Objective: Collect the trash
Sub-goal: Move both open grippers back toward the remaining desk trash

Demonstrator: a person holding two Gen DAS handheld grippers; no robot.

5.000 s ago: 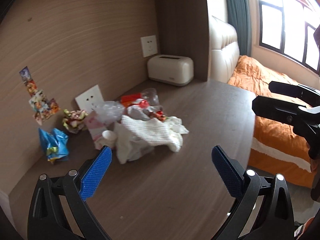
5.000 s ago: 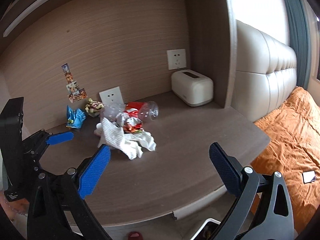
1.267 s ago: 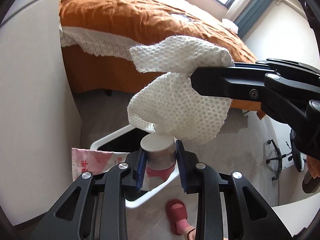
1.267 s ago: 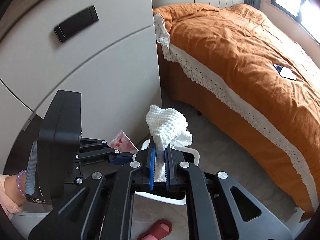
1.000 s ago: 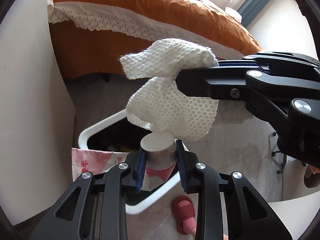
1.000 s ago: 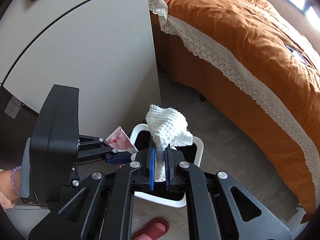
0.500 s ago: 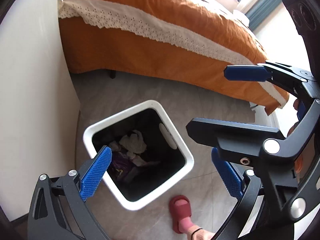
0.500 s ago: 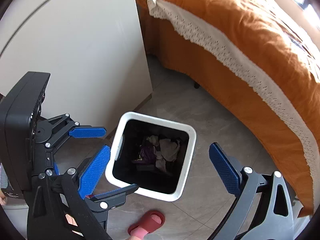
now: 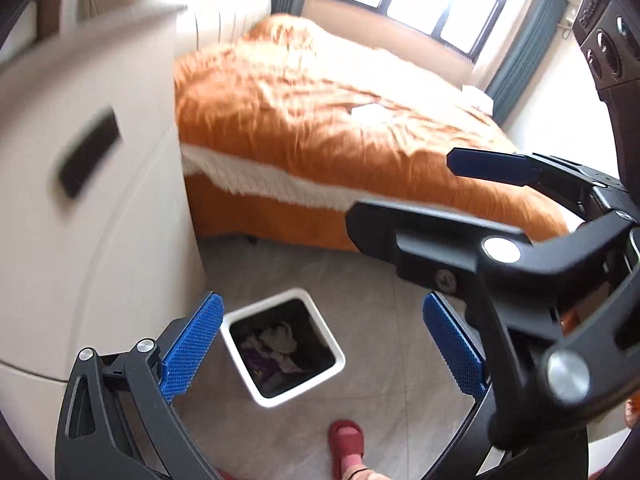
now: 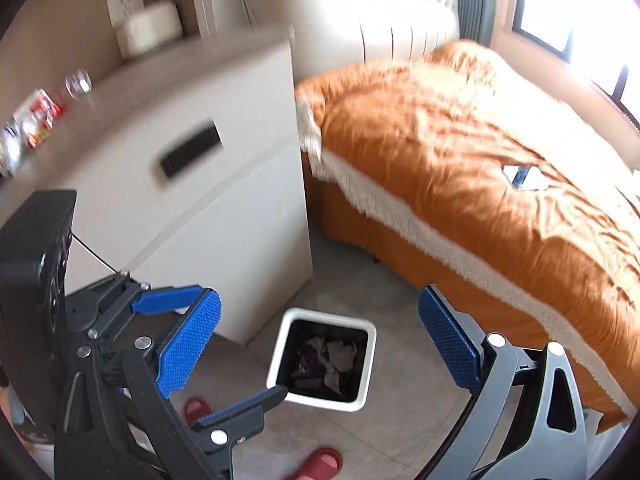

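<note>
Two grippers hang wide open and empty above a white bin (image 10: 370,364) on the tiled floor, between a white cabinet (image 10: 224,216) and a bed with an orange cover (image 10: 500,168). The left gripper (image 9: 320,352) frames the bin from its own camera, blue pads well apart with nothing between them; the right gripper (image 10: 320,348) stands just as wide, likewise holding nothing. Inside the bin lie crumpled white scraps (image 10: 340,354) and a purple wrapper (image 10: 310,354), small and rumpled against the dark liner. More trash (image 10: 30,124) sits on the counter at the upper left of the right view: a blurred cluster of red, white and clear pieces, too smeared to name singly. Such litter is likely light, soft and crinkly; film wrappers may slip, so a pinch across a bunched fold would probably hold best, while anything clear and hollow could crush under a hard squeeze. A red slipper (image 9: 347,442) shows near the bin.
</note>
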